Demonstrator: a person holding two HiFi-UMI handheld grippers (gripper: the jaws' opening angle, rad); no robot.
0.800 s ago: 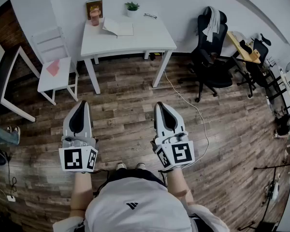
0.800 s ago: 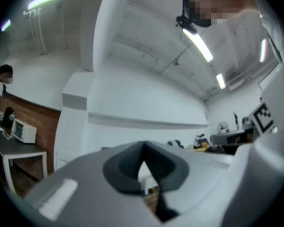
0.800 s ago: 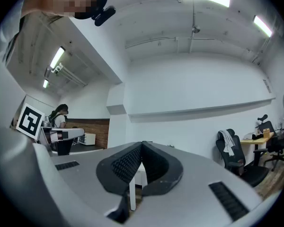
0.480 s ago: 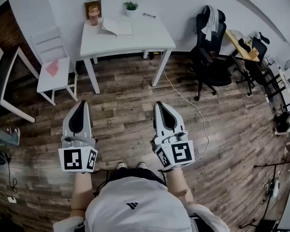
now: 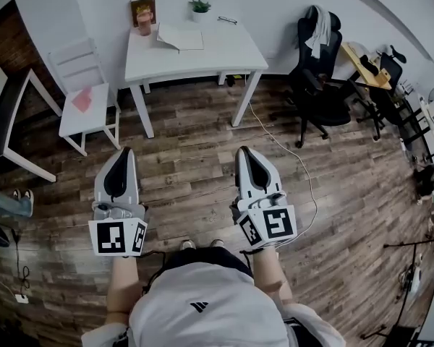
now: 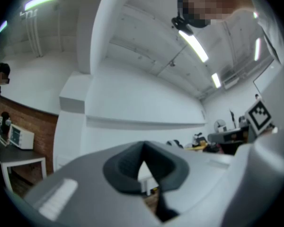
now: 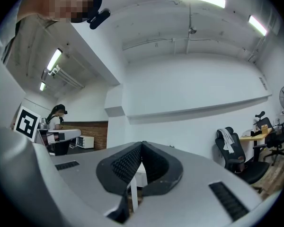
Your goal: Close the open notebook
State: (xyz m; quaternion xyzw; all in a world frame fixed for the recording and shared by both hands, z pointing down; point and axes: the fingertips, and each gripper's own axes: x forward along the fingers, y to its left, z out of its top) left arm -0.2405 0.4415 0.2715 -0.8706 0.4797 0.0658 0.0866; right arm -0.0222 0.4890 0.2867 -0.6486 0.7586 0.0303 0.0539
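Clenched shut on nothing at left gripper (image 5: 124,152); likewise at right gripper (image 5: 245,151). Held side by side, roughly level, above floor (image 5: 195,165). Well apart from table (image 5: 224,55) ahead. Up on that table: notebook (image 5: 181,37), lying open, untouched, near cup (image 5: 144,24) and plant (image 5: 199,9).

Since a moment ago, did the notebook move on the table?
No. The notebook lies in the same spot on the white table, just as near the plant pot. Only the camera shifted a bit.
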